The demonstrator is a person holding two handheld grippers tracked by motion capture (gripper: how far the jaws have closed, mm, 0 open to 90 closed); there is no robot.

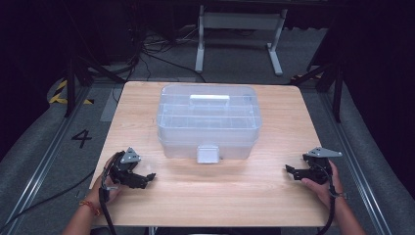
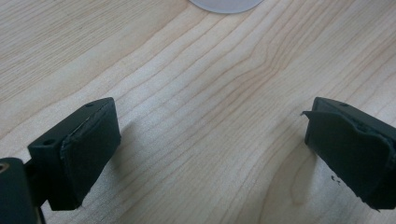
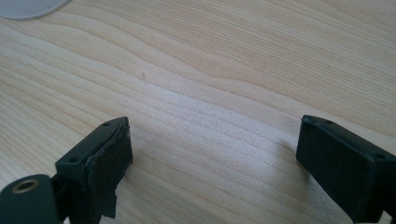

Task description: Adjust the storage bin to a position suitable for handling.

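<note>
A dark room with a grey floor, loose cables and a white metal frame at the back surrounds a pale wooden tabletop, and on it, toward the far middle, stands a translucent plastic storage box with its lid on, a white handle lying flat on top and a front latch facing the person. The left tongs rest low over the near left of the tabletop and the right tongs over the near right, each held in a hand, both pointing inward and well apart from the box. In the left gripper view the two black jaws stand wide apart with bare wood between them, and a pale rounded edge of the box shows at the top; the right gripper view gives the same picture (jaws spread, nothing between them, a sliver of the box in the top left corner). By my reading the work has not truly begun: this looks like the ready stance before the approach. The next move probably calls for bringing one set of tongs forward to the latch, closing or hooking on it squarely, while the other steadies the box so that it does not slide on the smooth wood.
</note>
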